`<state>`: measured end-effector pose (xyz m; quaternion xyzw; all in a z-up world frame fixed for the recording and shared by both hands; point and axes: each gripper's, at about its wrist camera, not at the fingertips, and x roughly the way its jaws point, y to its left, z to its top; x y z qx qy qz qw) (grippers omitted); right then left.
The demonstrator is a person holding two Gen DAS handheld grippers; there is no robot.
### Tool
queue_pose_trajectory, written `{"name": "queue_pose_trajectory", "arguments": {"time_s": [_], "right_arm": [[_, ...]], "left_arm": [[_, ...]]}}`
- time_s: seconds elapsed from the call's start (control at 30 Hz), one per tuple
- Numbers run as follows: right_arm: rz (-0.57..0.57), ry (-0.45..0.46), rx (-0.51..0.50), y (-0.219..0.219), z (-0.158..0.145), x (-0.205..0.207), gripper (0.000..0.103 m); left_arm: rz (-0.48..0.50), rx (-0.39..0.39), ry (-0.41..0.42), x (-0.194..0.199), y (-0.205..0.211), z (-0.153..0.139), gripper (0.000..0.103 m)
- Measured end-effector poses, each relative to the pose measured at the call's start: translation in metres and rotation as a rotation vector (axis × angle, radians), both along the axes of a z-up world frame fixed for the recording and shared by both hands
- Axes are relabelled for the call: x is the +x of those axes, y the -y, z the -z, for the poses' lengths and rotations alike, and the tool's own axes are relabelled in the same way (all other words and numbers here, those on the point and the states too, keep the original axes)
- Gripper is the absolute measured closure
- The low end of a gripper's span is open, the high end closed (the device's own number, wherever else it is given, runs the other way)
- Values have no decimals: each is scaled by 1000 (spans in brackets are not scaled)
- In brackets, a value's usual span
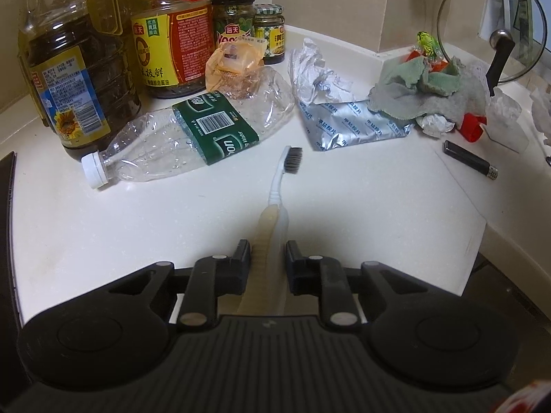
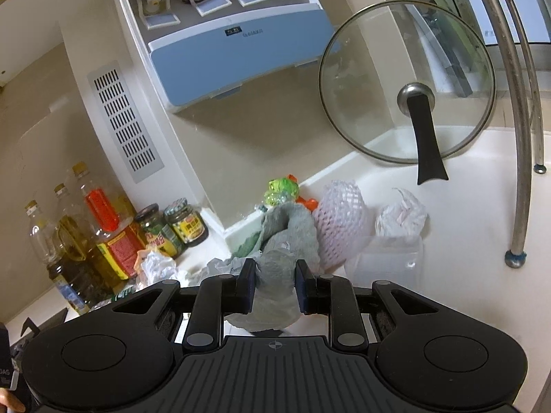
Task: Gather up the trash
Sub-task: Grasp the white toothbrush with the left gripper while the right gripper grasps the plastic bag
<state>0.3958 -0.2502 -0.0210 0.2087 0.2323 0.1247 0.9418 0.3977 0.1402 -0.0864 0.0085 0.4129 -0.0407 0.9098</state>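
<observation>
My left gripper (image 1: pixel 268 258) is shut on the handle of a white toothbrush (image 1: pixel 280 179), whose dark bristled head points away over the white counter (image 1: pixel 103 241). Beyond it lie a crushed clear water bottle (image 1: pixel 193 141) with a green label, a silver foil pouch (image 1: pixel 358 125), crumpled white paper (image 1: pixel 316 69) and an orange wrapper (image 1: pixel 234 65). My right gripper (image 2: pixel 275 275) is shut on a crumpled grey-white wad (image 2: pixel 273 296), held just in front of a grey and green cloth (image 2: pixel 292 227). A pink foam fruit net (image 2: pixel 339 213) and a balled tissue (image 2: pixel 401 216) lie behind.
Oil bottles (image 1: pixel 69 79) and jars (image 1: pixel 234 24) line the back left wall. A glass lid (image 2: pixel 406 89) leans against the back right wall. A black lighter (image 1: pixel 470 163) and a red scrap (image 1: pixel 471 125) lie right. Bent metal pipes (image 2: pixel 516 172) stand at far right.
</observation>
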Motion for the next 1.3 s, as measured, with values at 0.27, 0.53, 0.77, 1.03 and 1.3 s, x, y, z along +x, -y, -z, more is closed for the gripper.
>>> {"name": "queue_pose_trajectory", "arguments": {"time_s": [0.27,0.53,0.77,1.03,1.3], "right_arm": [[-31,-8,2,-4,1,-17,79],[-84,-11,23,-8,2,-37,79],[-153,-19,35,-11,5,-55,79],[-199,-42,23,-12,11,-72,79],[-179,-50,19,-11,11,-69,79]], "left_arm": [[-14,-3,23,-18,3,-6,84],[-31,-23,54,-49,11,-21,84],[-74,6,52,-74,17,-21,84],[-105,4,-5,-83,15,-4,84],[-96,8,-8,-71,17,-2,77]]}}
